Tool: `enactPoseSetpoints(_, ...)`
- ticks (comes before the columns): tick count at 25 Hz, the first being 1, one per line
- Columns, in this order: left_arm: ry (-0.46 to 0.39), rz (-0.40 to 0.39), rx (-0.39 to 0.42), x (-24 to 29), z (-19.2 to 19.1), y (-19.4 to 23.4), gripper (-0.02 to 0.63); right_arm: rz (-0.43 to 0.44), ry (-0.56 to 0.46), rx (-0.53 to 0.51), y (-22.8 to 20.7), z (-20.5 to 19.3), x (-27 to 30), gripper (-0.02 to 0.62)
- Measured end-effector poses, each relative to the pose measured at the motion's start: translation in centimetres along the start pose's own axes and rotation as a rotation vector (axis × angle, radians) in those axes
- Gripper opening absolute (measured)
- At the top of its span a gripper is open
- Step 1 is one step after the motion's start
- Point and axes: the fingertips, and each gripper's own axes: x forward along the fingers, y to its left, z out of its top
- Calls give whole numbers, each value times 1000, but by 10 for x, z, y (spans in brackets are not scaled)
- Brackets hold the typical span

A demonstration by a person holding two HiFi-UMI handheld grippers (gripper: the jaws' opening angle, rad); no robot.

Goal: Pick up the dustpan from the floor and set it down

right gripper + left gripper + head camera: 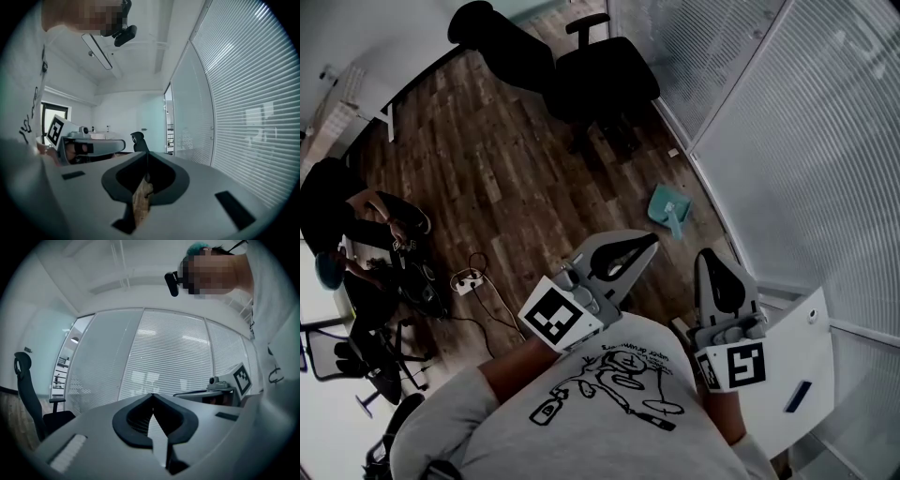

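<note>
The teal dustpan [669, 208] lies on the wooden floor [506, 187], close to the glass wall with blinds [806, 159]. The 2 grippers are held apart from it, nearer the person: left gripper [649, 240] and right gripper [709, 255] both have jaws closed on nothing. A black office chair [600, 80] stands beyond.

Dark wood-plank floor [516, 169], two black office chairs [600, 80], glass walls [806, 141] behind pale horizontal blinds.
</note>
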Motion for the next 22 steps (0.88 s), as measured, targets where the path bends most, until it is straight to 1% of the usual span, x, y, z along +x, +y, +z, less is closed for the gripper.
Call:
enactPoseSetpoints(4,0,-10,-1,0,0,22,2,-5,3,-3,2,0,23,9)
enactPoseSetpoints(11,18,-18,-19,7,-4,45,2,7,18,3,4,-3,49,9)
enactPoseSetpoints(17,24,-7,-25,33,-12,47,2,-5,14,16,-25,-6,50,9)
enactPoseSetpoints(22,24,8,-18,53,-15,40,2,9,29,9,-48,-14,40,9)
